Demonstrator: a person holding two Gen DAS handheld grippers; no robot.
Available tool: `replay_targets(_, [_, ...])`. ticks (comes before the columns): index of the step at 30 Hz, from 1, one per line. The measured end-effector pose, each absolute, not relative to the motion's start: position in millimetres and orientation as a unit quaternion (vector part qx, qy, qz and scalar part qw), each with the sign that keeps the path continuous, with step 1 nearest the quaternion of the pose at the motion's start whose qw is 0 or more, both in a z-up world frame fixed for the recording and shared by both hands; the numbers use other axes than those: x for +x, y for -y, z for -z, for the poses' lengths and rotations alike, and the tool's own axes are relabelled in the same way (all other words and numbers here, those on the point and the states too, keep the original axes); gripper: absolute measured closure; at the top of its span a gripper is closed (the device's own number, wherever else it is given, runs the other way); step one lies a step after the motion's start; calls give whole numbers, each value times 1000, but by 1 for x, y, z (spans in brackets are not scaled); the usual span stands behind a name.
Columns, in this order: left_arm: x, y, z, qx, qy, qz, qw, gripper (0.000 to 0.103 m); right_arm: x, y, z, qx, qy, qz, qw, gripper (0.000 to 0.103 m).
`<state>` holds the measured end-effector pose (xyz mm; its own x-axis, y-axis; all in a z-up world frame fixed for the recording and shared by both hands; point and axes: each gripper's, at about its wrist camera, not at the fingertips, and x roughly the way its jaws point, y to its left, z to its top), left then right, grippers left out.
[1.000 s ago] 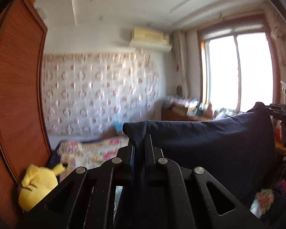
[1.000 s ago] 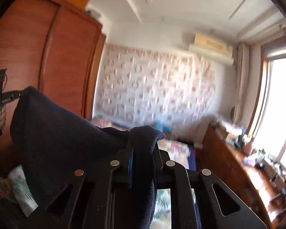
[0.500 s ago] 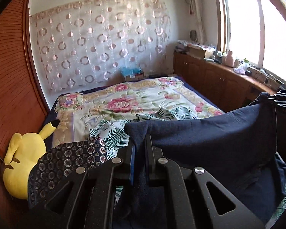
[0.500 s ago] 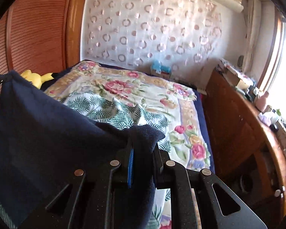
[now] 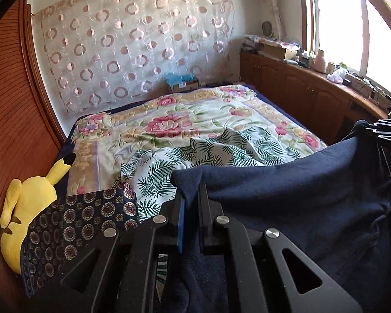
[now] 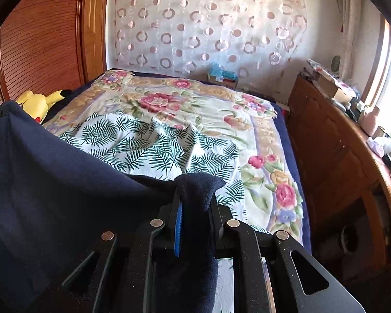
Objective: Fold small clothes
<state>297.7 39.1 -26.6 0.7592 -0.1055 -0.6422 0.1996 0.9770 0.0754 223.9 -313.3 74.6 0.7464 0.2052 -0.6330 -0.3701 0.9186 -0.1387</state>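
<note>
The left gripper (image 5: 189, 203) and right gripper (image 6: 194, 203) each pinch a top corner of the dark navy fleece garment (image 5: 299, 182), stretched sideways between them above the floral bedspread (image 6: 195, 104).

Plush toy (image 5: 26, 206) left of bed (image 5: 195, 120), cabinets (image 5: 299, 88) right

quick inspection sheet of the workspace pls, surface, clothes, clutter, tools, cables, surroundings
surface: bed with floral quilt; a crumpled leaf-print sheet lies on it.
job's things: navy garment held stretched between both tools, above the bed; a dark patterned cloth at the near left.
clutter: yellow plush toy at the bed's left edge by the wooden wardrobe.
grippers: left tool shut on one corner of the navy garment; right tool shut on another.
cables: thin wires among the items on the cabinet top.
surroundings: circle-pattern curtain; bright window above the cabinet.
</note>
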Motion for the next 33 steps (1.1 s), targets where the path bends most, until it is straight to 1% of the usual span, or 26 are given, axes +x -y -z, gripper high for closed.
replay_targets(4, [307, -37, 34, 75, -350, 80, 930, 94, 233, 312, -69, -125, -332, -159, 922, 87])
replay_targets(8, [310, -35, 38, 78, -363, 84, 925, 94, 254, 309, -47, -122, -346, -160, 917, 87])
replay_targets(9, [311, -35, 38, 77, -365, 84, 924, 92, 254, 310, -47, -119, -347, -160, 916, 87])
replay_targets(10, [310, -36, 38, 76, -367, 84, 923, 90, 254, 311, -47, -115, -348, -162, 916, 83])
replay_targets(13, [305, -35, 37, 81, -367, 81, 923, 87, 270, 310, -37, -107, -352, -164, 915, 78])
replay_targets(16, [298, -36, 33, 76, -366, 89, 923, 76, 281, 308, -31, -110, -360, -158, 913, 78])
replay_targets(18, [290, -35, 30, 73, -361, 97, 924, 62, 281, 309, -33, -111, -359, -157, 913, 77])
replay_targets(19, [286, -36, 29, 73, -361, 100, 924, 61, 279, 310, -35, -108, -358, -157, 914, 76])
replay_targets(20, [282, -35, 28, 74, -364, 105, 923, 59, 276, 311, -37, -107, -355, -158, 915, 73])
replay_targets(21, [279, -35, 27, 75, -367, 109, 921, 55, 272, 311, -38, -107, -354, -160, 915, 64])
replay_targets(22, [274, -36, 26, 75, -368, 113, 920, 52, 268, 312, -38, -107, -353, -163, 915, 60])
replay_targets(23, [267, -37, 26, 76, -368, 117, 919, 47, 261, 313, -40, -106, -352, -169, 915, 60])
replay_targets(25, [257, -39, 27, 82, -374, 123, 916, 43, 242, 317, -42, -106, -350, -177, 914, 60])
replay_targets(26, [250, -40, 29, 87, -376, 122, 915, 32, 236, 317, -39, -106, -350, -177, 914, 60])
replay_targets(27, [246, -41, 30, 91, -376, 119, 914, 25, 226, 320, -37, -106, -352, -178, 913, 60])
replay_targets(33, [217, -53, 41, 107, -393, 87, 909, 25, 181, 340, -16, -86, -363, -173, 911, 60])
